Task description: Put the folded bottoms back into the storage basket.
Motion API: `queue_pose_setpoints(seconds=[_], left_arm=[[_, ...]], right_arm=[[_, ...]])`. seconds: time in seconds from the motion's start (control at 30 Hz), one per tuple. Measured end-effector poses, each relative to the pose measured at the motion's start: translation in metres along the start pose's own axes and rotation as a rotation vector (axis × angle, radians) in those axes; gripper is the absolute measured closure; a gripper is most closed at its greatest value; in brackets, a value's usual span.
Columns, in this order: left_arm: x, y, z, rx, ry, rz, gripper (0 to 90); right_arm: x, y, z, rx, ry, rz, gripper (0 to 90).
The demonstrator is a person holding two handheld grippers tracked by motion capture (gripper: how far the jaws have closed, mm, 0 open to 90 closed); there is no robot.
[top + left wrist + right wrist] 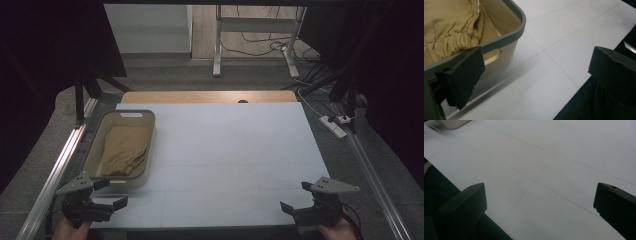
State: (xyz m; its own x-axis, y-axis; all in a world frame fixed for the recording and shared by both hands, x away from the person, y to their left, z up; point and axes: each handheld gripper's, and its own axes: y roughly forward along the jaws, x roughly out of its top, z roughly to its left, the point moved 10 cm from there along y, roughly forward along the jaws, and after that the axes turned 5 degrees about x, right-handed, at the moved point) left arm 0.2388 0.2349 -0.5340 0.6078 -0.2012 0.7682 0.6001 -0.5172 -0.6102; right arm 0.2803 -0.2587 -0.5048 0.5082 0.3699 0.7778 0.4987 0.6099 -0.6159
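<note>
Tan cloth (124, 150) in bin (131, 115), tabletop's (225, 150) left edge; left tool (111, 208) and right tool (295, 209) wide, empty; approach from above.

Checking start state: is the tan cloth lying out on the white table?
No, the tan cloth lies bunched inside the basket at the table's left.

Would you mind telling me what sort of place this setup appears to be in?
Probably a lab or recording workspace: a white table framed by aluminium rails, with a power strip and loose cables on the floor behind.
</note>
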Motion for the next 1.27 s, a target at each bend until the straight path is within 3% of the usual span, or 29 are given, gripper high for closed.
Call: queue_pose_setpoints(seconds=[0.73, 1.03, 1.27], left_arm=[[-0.002, -0.001, 0.002, 0.013, -0.001, 0.015, 1.3], [-0.004, -0.002, 0.003, 0.013, -0.005, 0.026, 1.3], [-0.003, -0.001, 0.003, 0.011, -0.015, 0.033, 1.4]], right_arm=[[-0.015, -0.025, -0.013, -0.054, 0.068, -0.010, 0.0], [-0.024, -0.027, -0.010, -0.085, 0.040, 0.048, 0.0], [-0.030, -0.022, -0.008, -0.083, 0.030, 0.109, 0.0]])
